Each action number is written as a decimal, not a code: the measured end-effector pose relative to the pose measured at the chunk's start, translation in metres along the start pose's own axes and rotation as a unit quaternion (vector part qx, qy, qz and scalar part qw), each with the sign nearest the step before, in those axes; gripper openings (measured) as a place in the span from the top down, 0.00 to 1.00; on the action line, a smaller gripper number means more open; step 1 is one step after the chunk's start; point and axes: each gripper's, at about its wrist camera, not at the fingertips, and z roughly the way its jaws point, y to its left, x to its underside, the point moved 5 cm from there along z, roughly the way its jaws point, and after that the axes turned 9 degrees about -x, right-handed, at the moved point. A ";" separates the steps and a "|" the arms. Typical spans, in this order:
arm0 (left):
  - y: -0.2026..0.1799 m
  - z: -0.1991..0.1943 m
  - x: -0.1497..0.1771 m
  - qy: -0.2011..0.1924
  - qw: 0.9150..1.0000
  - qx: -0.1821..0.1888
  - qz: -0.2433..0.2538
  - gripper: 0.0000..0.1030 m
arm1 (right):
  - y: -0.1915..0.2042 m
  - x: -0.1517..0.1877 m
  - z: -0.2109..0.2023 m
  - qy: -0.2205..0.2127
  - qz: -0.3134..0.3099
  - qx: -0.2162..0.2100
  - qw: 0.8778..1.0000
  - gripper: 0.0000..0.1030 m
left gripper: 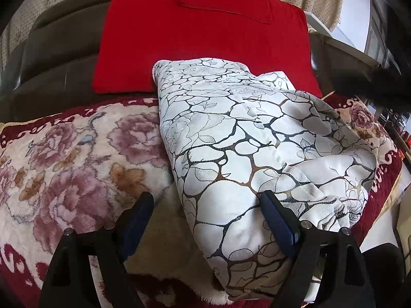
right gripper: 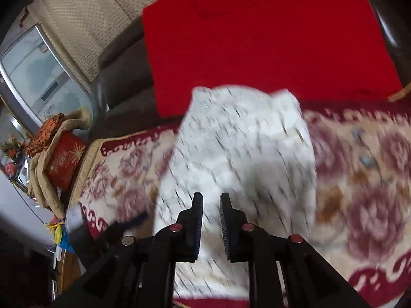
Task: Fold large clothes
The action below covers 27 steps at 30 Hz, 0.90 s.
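White patterned garment [left gripper: 246,148], folded into a bundle, lies on the floral blanket [left gripper: 64,154], far end against the red cushion [left gripper: 200,33] at the blanket's back edge. Left hand-held gripper [left gripper: 208,205]: spread wide, near end of the bundle between its fingers, nothing clamped. Right hand-held gripper [right gripper: 211,202]: narrow gap between fingers, empty, over the garment; this view is motion-blurred.

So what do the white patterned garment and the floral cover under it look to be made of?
White patterned garment: looks like a thin, smooth woven cloth with a slight sheen and a printed crackle-and-rose pattern; it creases sharply. Floral cover: plush, fleece-like pile with a matte finish; fuzzy fibres show along its surface.
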 end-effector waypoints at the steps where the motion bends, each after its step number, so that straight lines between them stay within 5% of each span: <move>1: 0.000 -0.001 0.000 -0.001 1.000 0.001 -0.003 0.16 | 0.003 -0.011 0.004 -0.002 -0.006 0.008 1.000 0.84; 8: -0.001 -0.002 -0.001 -0.007 1.000 0.002 0.012 0.16 | -0.016 -0.086 0.095 0.042 0.066 0.010 0.997 0.83; 11: 0.000 0.000 -0.003 -0.006 1.000 0.011 0.008 0.16 | -0.065 -0.077 0.149 0.077 0.105 0.079 0.988 0.87; 13: 0.003 0.002 -0.005 0.003 1.000 0.019 -0.001 0.16 | -0.100 -0.058 0.173 0.100 0.166 0.056 0.979 1.00; 16: 0.008 0.003 -0.006 0.017 0.999 0.036 -0.016 0.15 | -0.114 -0.056 0.160 0.068 0.225 0.012 0.972 1.00; 22: 0.026 -0.011 -0.010 0.021 0.997 0.048 -0.054 0.16 | -0.057 -0.050 0.086 0.040 0.122 0.006 0.992 0.92; 27: 0.041 -0.017 -0.006 0.024 0.997 0.028 -0.073 0.16 | -0.017 -0.005 0.027 0.035 0.034 0.031 0.998 0.92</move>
